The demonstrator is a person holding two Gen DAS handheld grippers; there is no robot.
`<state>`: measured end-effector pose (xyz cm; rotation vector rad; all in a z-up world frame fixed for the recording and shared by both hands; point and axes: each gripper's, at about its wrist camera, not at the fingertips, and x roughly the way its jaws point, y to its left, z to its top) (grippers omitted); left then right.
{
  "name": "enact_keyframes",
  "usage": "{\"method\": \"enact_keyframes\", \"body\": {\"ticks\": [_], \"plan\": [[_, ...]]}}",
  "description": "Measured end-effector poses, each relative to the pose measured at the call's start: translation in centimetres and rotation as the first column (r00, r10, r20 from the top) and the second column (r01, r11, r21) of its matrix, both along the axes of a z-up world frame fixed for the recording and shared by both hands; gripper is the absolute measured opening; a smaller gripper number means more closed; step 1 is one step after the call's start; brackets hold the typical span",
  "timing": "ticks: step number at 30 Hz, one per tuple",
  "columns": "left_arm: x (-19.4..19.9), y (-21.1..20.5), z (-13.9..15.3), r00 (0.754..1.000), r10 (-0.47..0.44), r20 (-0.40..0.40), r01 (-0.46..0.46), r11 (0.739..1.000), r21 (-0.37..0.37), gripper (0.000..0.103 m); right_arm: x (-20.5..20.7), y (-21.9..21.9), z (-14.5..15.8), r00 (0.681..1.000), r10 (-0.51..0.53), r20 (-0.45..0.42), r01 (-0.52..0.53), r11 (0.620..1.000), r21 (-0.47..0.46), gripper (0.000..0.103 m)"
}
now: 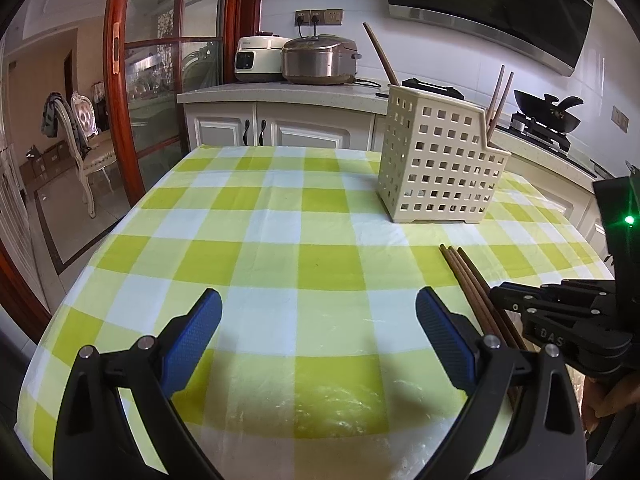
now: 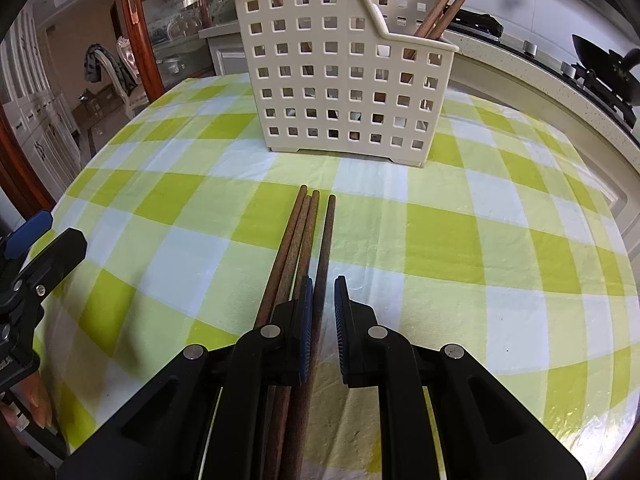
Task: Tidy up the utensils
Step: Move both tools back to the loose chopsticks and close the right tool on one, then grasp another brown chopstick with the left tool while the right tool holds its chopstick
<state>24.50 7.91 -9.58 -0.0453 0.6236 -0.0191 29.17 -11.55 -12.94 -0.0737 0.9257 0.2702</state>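
Note:
Several brown chopsticks (image 2: 304,236) lie side by side on the checked tablecloth (image 2: 460,240), pointing at a cream perforated utensil holder (image 2: 340,76) that has two chopsticks (image 2: 448,4) standing in it. My right gripper (image 2: 323,304) sits low over the loose chopsticks, its jaws narrowly apart around the rightmost one (image 2: 326,248), not clamped. My left gripper (image 1: 319,312) is wide open and empty above the cloth, left of the chopsticks (image 1: 472,280). The holder (image 1: 440,160) stands at the far right of the left wrist view, and the right gripper's body (image 1: 568,312) shows there too.
A kitchen counter (image 1: 280,90) with two rice cookers (image 1: 316,58) runs behind the table. A stove with a black wok (image 1: 548,110) is at the right. A glass door with a red frame (image 1: 120,80) and a chair (image 1: 84,136) are at the left.

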Motion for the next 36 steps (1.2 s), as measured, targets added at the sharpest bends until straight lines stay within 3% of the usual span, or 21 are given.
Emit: {"method": "enact_keyframes", "body": {"ticks": [11, 13, 19, 22, 29, 36], "plan": [[-0.2, -0.7, -0.2, 1.000, -0.021, -0.007, 0.021, 1.000, 0.004, 0.095, 0.4, 1.1, -0.2, 1.000, 0.014, 0.018, -0.013, 0.997, -0.075, 0.011], [-0.2, -0.9, -0.1, 1.000, -0.023, -0.010, 0.023, 1.000, 0.005, 0.095, 0.4, 0.8, -0.2, 1.000, 0.017, 0.018, -0.016, 0.998, -0.058, 0.007], [0.0, -1.9, 0.0, 0.999, -0.038, -0.025, 0.038, 0.999, 0.012, 0.095, -0.1, -1.1, 0.1, 0.999, -0.007, 0.041, 0.008, 1.000, -0.004, 0.006], [0.7, -3.0, -0.2, 0.995, -0.066, -0.071, 0.065, 0.998, -0.017, 0.093, -0.3, -2.8, 0.9, 0.997, -0.029, 0.065, 0.027, 0.999, 0.027, 0.006], [2.5, -7.1, -1.0, 0.985, -0.108, -0.136, 0.111, 0.994, 0.018, 0.073, -1.0, -6.9, 1.7, 0.994, -0.064, 0.086, 0.055, 0.993, 0.106, 0.006], [4.2, -9.3, -2.1, 0.974, -0.103, -0.203, 0.101, 0.995, -0.022, 0.055, -1.6, -9.5, 1.6, 0.995, -0.058, 0.081, 0.046, 0.988, 0.147, 0.006]]}}
